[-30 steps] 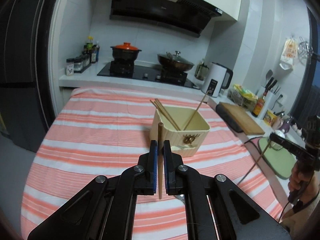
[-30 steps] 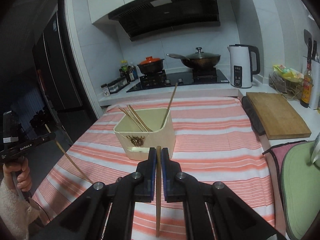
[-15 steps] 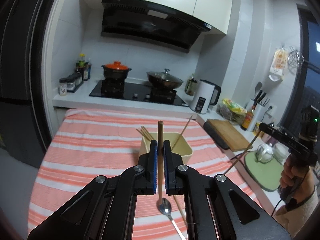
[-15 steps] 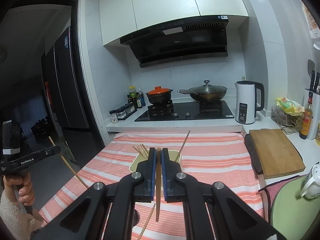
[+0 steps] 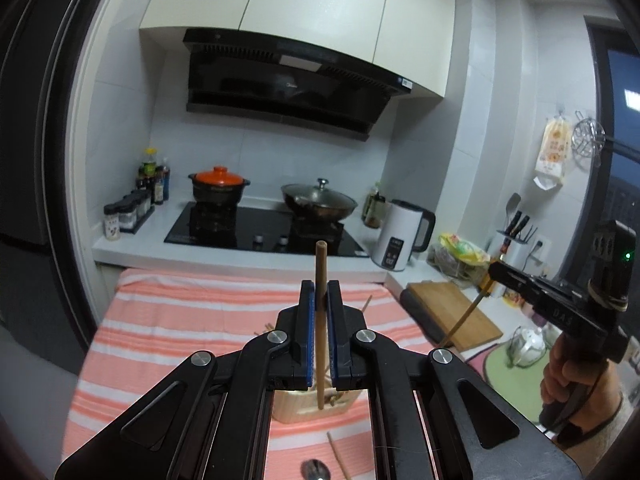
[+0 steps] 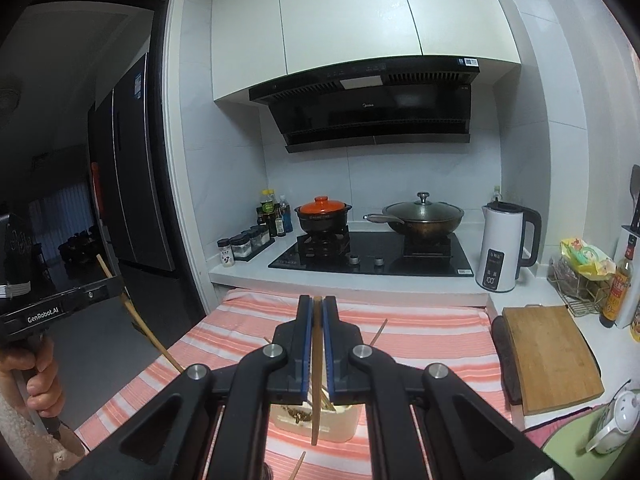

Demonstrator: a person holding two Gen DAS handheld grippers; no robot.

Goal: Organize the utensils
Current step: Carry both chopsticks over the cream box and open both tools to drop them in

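Right gripper [image 6: 316,332], black with blue pads, clamped on an upright brown wooden chopstick [image 6: 315,408] above a cream rectangular utensil holder [image 6: 344,424] on the orange-and-white striped worktop [image 6: 420,340]; left gripper [image 6: 114,282] at frame left, gripping another tilted wooden chopstick [image 6: 152,338].

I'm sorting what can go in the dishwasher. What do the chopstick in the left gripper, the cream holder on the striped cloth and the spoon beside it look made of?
Chopstick: probably wood or bamboo; matte brown, no shine.
Holder: likely plastic, possibly ceramic; smooth cream wall with a dark printed emblem.
Spoon: looks like metal; grey bowl with a bright glint.
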